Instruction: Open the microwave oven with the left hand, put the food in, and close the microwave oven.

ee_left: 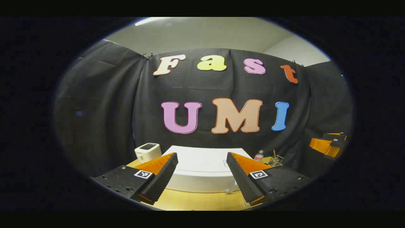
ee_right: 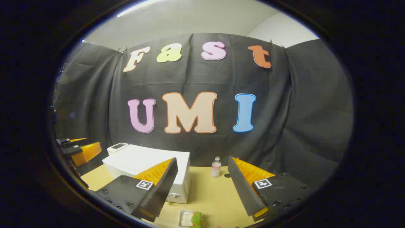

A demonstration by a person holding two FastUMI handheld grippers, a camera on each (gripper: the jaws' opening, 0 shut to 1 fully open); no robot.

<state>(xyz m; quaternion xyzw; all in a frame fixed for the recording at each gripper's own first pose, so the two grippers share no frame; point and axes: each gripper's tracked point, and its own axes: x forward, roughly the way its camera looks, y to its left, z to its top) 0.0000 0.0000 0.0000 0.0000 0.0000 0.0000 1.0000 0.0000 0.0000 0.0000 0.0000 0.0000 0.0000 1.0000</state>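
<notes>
Microwave closed, food waiting, both tools released.

The microwave oven point(ee_right: 148, 164) sits on the table point(ee_right: 215, 196), the food tray point(ee_right: 190, 219) in front; the left tool point(ee_left: 202, 177) could slip off the door, the right tool point(ee_right: 202, 190) tip the tray.

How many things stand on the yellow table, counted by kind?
Microwave oven: 1
Small white appliance: 1
Bottle: 1
Tray of food: 1
Clutter beside the bottle in the left gripper view is too small to count.
Total: 4

Smooth white microwave point(ee_right: 148, 164) casing; pale wood-look table point(ee_right: 215, 193), faintly glossy; matt black ribbed pads point(ee_left: 164, 177); clear plastic bottle point(ee_right: 216, 167); matt creased black cloth wall point(ee_right: 300, 110)
</notes>
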